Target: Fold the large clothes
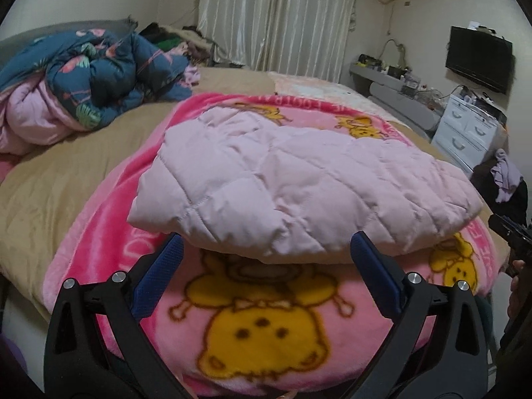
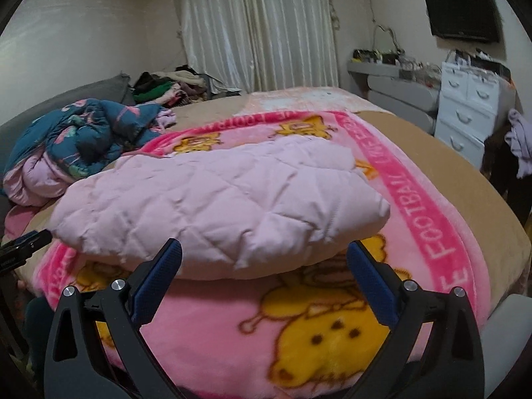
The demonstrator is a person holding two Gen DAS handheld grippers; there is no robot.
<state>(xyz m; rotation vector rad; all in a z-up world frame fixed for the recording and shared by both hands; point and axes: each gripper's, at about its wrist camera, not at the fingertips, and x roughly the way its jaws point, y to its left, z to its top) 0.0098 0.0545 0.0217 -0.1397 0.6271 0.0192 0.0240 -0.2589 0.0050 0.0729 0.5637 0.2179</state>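
A pale pink quilted garment lies folded into a thick pad on a pink cartoon blanket spread over the bed. My left gripper stands open just in front of the garment's near edge, with nothing between its blue pads. The same folded garment fills the middle of the right wrist view. My right gripper is open too, its jaws wide apart before the near fold and touching nothing. The right gripper's black body shows at the right edge of the left wrist view, and the left gripper's tip at the left edge of the right wrist view.
A crumpled blue floral quilt with pink lining lies at the bed's far left. More clothes are piled by the curtain. A white drawer unit, a cluttered shelf and a wall television stand to the right.
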